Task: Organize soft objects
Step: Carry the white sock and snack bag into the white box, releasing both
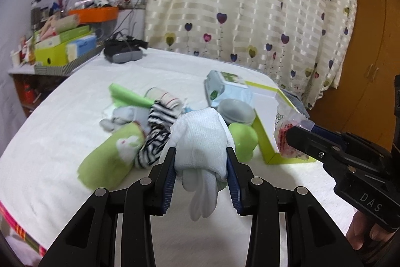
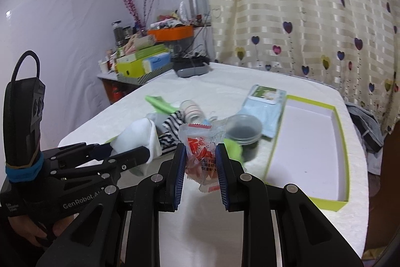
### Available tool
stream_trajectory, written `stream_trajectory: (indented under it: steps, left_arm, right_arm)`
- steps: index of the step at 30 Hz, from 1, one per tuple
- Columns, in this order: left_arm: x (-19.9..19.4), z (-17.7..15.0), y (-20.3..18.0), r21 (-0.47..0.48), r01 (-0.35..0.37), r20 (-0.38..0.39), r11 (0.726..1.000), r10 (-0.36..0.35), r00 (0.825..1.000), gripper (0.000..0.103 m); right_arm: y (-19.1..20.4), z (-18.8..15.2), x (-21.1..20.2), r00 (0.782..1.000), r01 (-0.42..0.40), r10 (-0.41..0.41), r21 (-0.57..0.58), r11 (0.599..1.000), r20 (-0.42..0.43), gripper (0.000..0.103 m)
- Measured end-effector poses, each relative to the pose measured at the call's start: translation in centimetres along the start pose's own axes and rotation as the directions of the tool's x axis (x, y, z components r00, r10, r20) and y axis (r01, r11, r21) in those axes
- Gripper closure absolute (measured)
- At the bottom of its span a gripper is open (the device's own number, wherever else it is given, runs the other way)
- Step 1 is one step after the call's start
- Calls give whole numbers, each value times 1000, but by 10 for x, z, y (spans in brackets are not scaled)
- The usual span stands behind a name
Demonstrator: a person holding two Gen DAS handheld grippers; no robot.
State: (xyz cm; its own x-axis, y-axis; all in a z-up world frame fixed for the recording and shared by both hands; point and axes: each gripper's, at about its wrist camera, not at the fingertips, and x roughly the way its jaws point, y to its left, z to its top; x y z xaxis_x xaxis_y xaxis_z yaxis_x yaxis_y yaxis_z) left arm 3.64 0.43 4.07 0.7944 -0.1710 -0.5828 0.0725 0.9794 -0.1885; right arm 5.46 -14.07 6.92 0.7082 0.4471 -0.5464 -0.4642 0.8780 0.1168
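My left gripper (image 1: 201, 159) is shut on a white sock (image 1: 200, 139) and holds it above the bed; it also shows in the right wrist view (image 2: 140, 134). My right gripper (image 2: 201, 154) is shut on a clear snack packet with red print (image 2: 200, 149), also seen in the left wrist view (image 1: 287, 131). Behind lie a pile of soft things: a green sock (image 1: 110, 157), a zebra-striped sock (image 1: 155, 139), a grey sock (image 1: 122, 116). An open lime-edged white box (image 2: 307, 149) lies to the right.
A grey lidded tub (image 2: 243, 128), a wet-wipes pack (image 2: 265, 101) and a rolled striped sock (image 2: 192, 109) lie on the white bed (image 1: 62, 116). A cluttered shelf (image 1: 62, 46) stands far left. A heart-pattern curtain (image 1: 250, 4) hangs behind. Dark clothing (image 2: 365, 126) lies at the right edge.
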Motion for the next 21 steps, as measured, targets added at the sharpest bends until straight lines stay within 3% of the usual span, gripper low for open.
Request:
stream_trajectory:
  steps: [21]
  left_arm:
    - [57, 33, -81, 141, 133, -52, 981, -127, 991, 67]
  right_arm:
    - [-96, -4, -6, 988, 154, -152, 168, 974, -25, 78]
